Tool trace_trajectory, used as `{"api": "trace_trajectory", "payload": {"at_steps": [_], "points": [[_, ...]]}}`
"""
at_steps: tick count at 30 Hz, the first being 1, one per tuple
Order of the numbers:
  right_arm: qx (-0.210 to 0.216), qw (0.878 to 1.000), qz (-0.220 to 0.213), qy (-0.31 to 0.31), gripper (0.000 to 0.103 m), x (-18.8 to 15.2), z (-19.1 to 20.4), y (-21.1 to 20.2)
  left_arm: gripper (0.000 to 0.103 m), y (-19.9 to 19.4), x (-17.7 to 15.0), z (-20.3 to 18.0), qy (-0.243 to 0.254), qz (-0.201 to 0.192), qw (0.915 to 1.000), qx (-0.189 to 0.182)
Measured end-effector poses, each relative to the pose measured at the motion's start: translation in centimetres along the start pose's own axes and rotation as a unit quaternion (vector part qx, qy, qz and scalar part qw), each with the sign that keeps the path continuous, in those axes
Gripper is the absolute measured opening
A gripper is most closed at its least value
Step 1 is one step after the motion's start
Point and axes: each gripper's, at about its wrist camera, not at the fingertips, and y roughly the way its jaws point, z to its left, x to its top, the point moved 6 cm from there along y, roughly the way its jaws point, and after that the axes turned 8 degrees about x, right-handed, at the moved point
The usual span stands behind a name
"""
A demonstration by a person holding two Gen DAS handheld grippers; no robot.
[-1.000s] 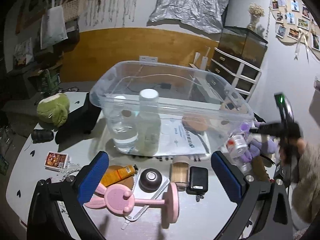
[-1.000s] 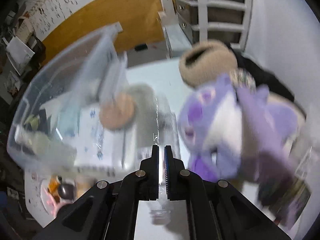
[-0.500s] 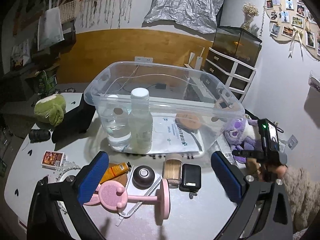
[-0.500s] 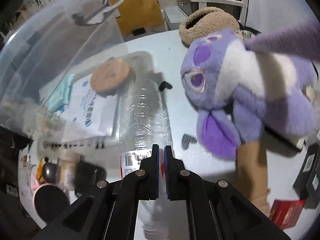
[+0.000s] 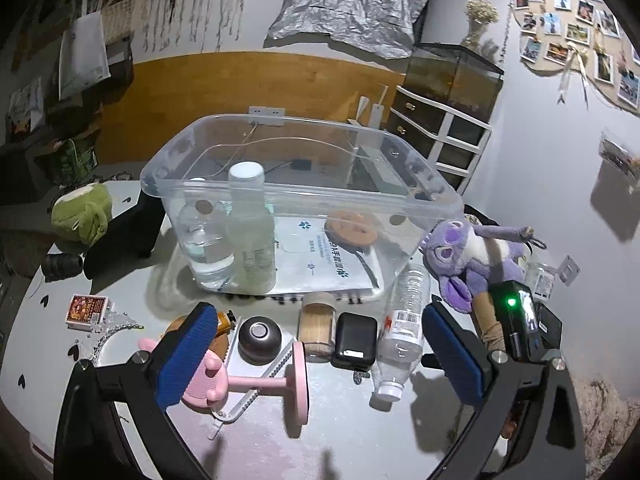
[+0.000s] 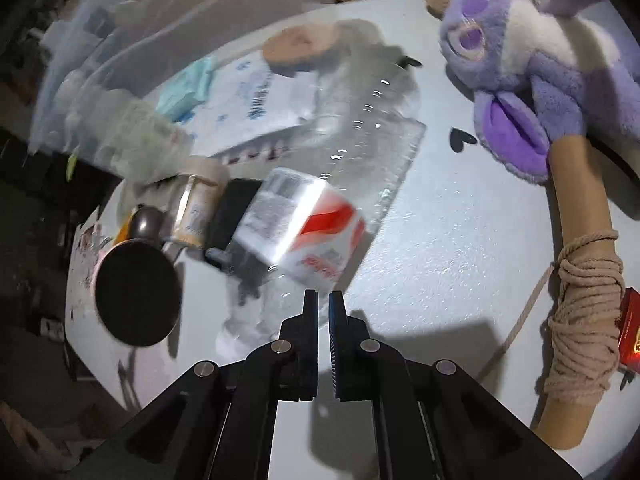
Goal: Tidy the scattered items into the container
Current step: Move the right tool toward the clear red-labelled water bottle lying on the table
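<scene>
The clear plastic container [image 5: 424,196] stands mid-table with two bottles, a white packet and a round brown pad inside. An empty clear water bottle [image 5: 402,320] lies on its side in front of it, beside a black case [image 5: 354,340]. In the right wrist view this bottle [image 6: 316,220] is blurred, just ahead of my right gripper [image 6: 324,300], which is shut with nothing between its fingers. My left gripper [image 5: 320,354] hangs open above a pink stand mirror [image 5: 260,380], a metal bowl [image 5: 259,334] and a wooden jar [image 5: 318,326]. A purple plush [image 5: 472,256] lies to the right.
A green frog plush [image 5: 82,212], a dark spool [image 5: 62,266] and a small card box [image 5: 86,312] lie at the left. A twine-wrapped tube [image 6: 580,280] and a red box [image 6: 632,328] sit at the right. The table edge [image 5: 60,432] runs close on the near left.
The clear bottle has come down from beside the container's right corner and now lies on the table by the black case. My right gripper pulled back to the near right. The left gripper stays open.
</scene>
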Motion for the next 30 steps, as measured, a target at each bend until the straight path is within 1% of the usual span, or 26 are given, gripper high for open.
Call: {"api": "trace_trajectory", "payload": {"at_steps": [3, 7, 10, 13, 16, 18, 20, 22, 24, 26, 28, 30], "points": [[0.004, 1.0, 0.008, -0.012, 0.006, -0.8, 1.1, 0.0, 0.102, -0.1, -0.4, -0.2, 0.0, 0.005, 1.0, -0.003], [-0.007, 0.999, -0.022, -0.029, 0.006, 3.2, 1.6, -0.1, 0.102, -0.2, -0.6, -0.1, -0.003, 0.005, 1.0, -0.003], [-0.027, 0.998, -0.033, -0.045, 0.006, 5.3, 1.4, 0.9, 0.102, -0.5, -0.7, -0.2, -0.001, 0.003, 1.0, -0.002], [-0.037, 0.997, -0.047, -0.043, 0.006, 7.4, 0.4, 1.1, 0.102, -0.8, -0.9, -0.3, 0.005, 0.001, 1.0, -0.001], [-0.06, 0.995, -0.066, -0.032, 0.006, 9.8, -1.8, 0.3, 0.102, -1.2, -1.0, -0.5, 0.015, -0.003, 0.9999, 0.002], [-0.062, 0.996, -0.071, -0.005, 0.006, 11.6, -3.7, 0.2, 0.102, -1.4, -1.1, -0.6, 0.021, -0.007, 0.9997, 0.005], [-0.06, 0.996, -0.064, 0.009, 0.006, 12.7, -5.1, 0.5, 0.102, -1.4, -1.2, -0.5, 0.025, -0.007, 0.9996, 0.008], [-0.046, 0.998, -0.034, 0.009, 0.006, 13.8, -5.5, 1.8, 0.102, -1.3, -1.4, -0.4, 0.025, -0.003, 0.9996, 0.012], [-0.044, 0.999, -0.01, -0.01, 0.006, 14.3, -5.3, 3.0, 0.102, -1.1, -1.6, -0.1, 0.023, 0.001, 0.9996, 0.016], [-0.049, 0.998, 0.006, -0.03, 0.006, 14.2, -4.9, 4.0, 0.102, -1.0, -1.6, 0.2, 0.018, 0.002, 0.9996, 0.021], [-0.044, 0.998, 0.018, -0.028, 0.006, 13.5, -4.8, 4.5, 0.102, -0.9, -1.6, 0.4, 0.016, 0.001, 0.9996, 0.025], [-0.036, 0.999, 0.022, -0.024, 0.006, 12.3, -4.6, 4.4, 0.102, -0.6, -1.7, 0.4, 0.031, 0.003, 0.999, 0.031]]}}
